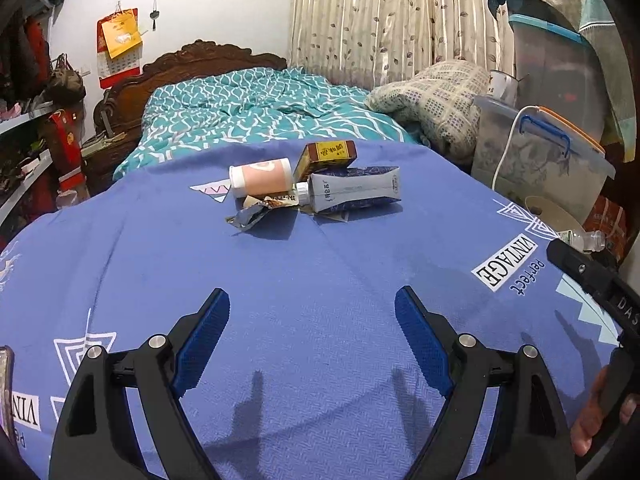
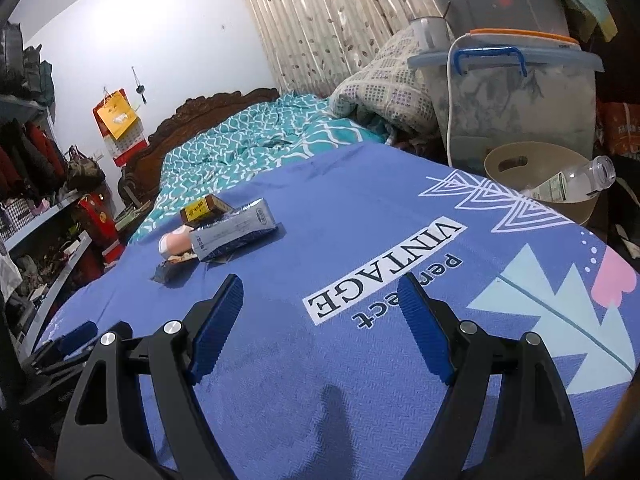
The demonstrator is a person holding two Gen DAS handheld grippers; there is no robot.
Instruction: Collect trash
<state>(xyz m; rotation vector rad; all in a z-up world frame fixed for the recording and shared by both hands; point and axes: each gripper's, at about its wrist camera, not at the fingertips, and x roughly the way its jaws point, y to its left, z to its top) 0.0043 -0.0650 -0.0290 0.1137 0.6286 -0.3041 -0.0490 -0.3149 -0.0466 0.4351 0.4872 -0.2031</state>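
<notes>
A small pile of trash lies on the blue bedsheet (image 1: 320,280): a pink bottle with a white cap (image 1: 260,176), a brown and yellow box (image 1: 326,156), a grey tube (image 1: 352,192) and a crumpled wrapper (image 1: 256,210). The same pile shows in the right wrist view, with the tube (image 2: 232,232) and box (image 2: 202,208). My left gripper (image 1: 312,340) is open and empty, well short of the pile. My right gripper (image 2: 320,328) is open and empty over the sheet. A beige bin (image 2: 540,176) holds a clear plastic bottle (image 2: 580,180) at the bed's right edge.
A teal quilt (image 1: 256,112) and a folded checked blanket (image 1: 432,96) lie beyond the sheet. Clear storage boxes (image 1: 540,152) stand at the right. Cluttered shelves (image 1: 28,140) line the left. The right gripper's body (image 1: 596,280) shows at the left view's right edge.
</notes>
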